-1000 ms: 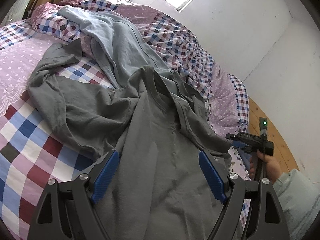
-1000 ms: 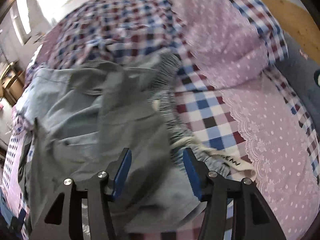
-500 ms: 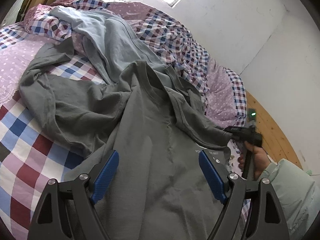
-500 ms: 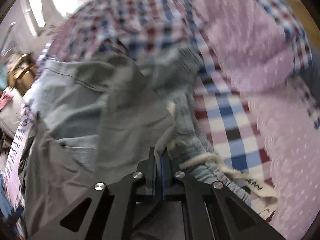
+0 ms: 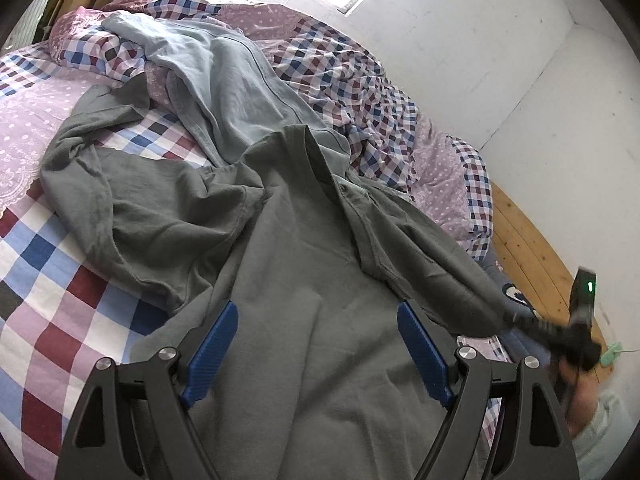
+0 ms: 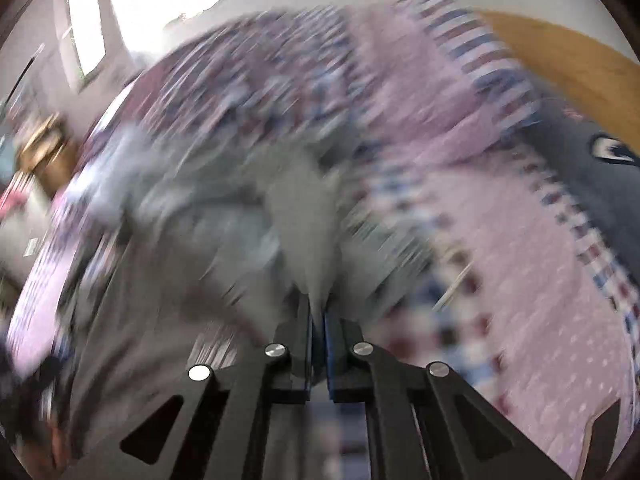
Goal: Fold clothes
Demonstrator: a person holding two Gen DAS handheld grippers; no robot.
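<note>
The right tongs [image 6: 318, 312], clamped on the grey T-shirt's [image 5: 304, 264] sleeve, are now pulling it farther out over the bed's [image 5: 48, 264] edge than before; the left tongs [image 5: 318, 348] are still hovering wide over the shirt's body.

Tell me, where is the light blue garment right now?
In the left wrist view the light blue garment lies upper centre on the checked bedding, its lower end tucked under the grey shirt.
</note>
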